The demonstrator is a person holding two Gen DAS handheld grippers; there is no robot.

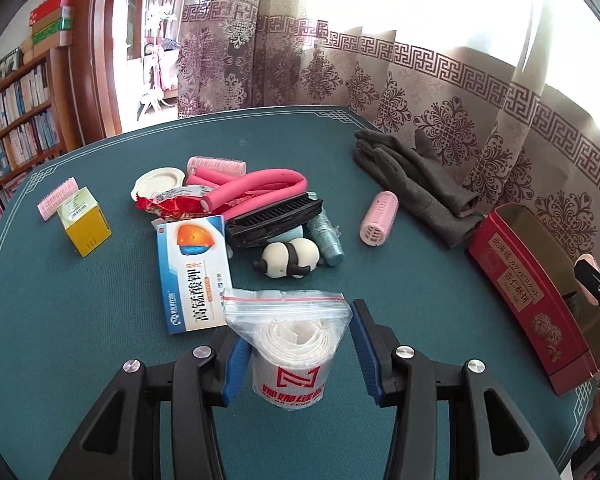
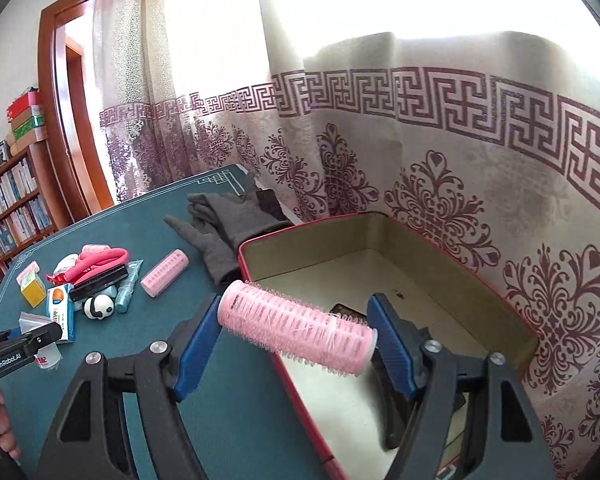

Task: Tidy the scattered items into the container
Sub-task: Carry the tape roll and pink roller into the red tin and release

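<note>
Pink hair roller [image 2: 298, 328] spans the right jaws; left jaws flank a bagged roll [image 1: 290, 344], apart.

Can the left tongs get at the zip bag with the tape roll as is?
Probably yes: the left tongs stand open around the zip bag, nothing between the pads and it.

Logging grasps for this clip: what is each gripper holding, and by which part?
Right gripper: pink bristly hair roller, clamped end to end. Left gripper: open around a clear zip bag of white tape, not gripping it.
</note>
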